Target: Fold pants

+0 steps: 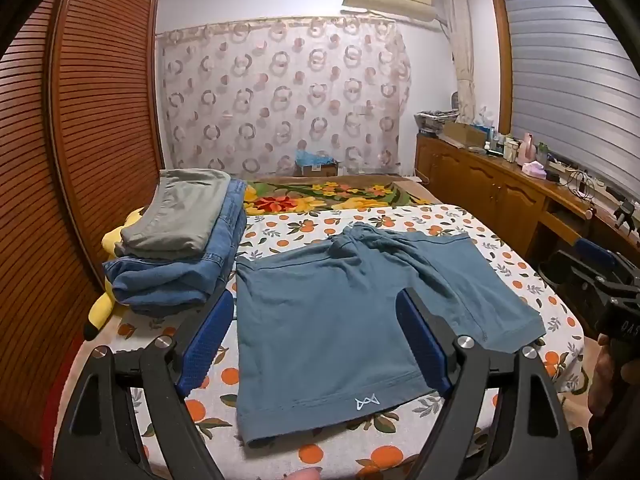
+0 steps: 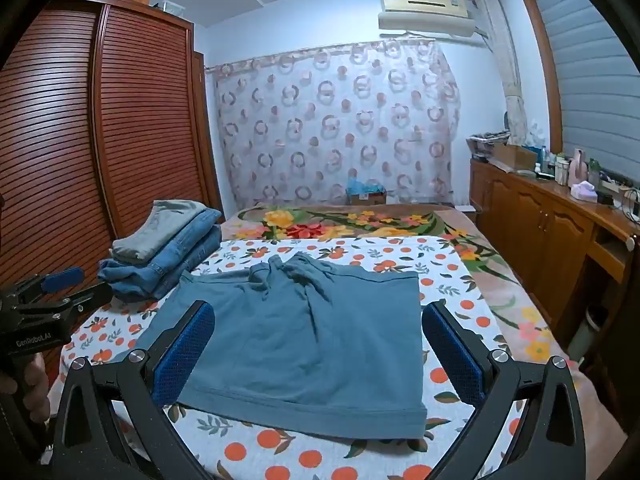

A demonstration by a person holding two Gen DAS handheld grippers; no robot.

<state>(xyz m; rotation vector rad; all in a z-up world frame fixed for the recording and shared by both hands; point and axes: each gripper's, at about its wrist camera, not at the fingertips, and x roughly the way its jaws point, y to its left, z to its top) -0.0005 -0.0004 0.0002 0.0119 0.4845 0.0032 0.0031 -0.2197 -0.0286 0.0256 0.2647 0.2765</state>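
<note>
**Teal shorts spread flat on the bed, both grippers spread wide above them**

A pair of teal-blue cotton shorts (image 1: 340,312) lies flat on the white bedsheet printed with oranges and green leaves (image 1: 440,220), waistband and loose drawstring toward the far end, leg hems toward the cameras. A small white logo sits near the hem of the near leg in the left wrist view. The two legs spread slightly apart there; from the right wrist view the shorts (image 2: 304,340) show as one broad panel with the hem nearest.

The left gripper (image 1: 320,340), black with blue textured pads, stands wide apart above the near leg, holding nothing. The right gripper (image 2: 316,348) is likewise spread wide over the shorts, empty, its pads either side of the fabric with no contact visible.

To the left of the shorts, just beside them, rests a stack of folded clothes: a grey-green folded garment (image 1: 180,216) on top of folded blue denim jeans (image 1: 172,280). A yellow plush toy (image 1: 102,300) lies under the stack's left side. Beyond the sheet lies a floral blanket (image 1: 328,194).
</note>
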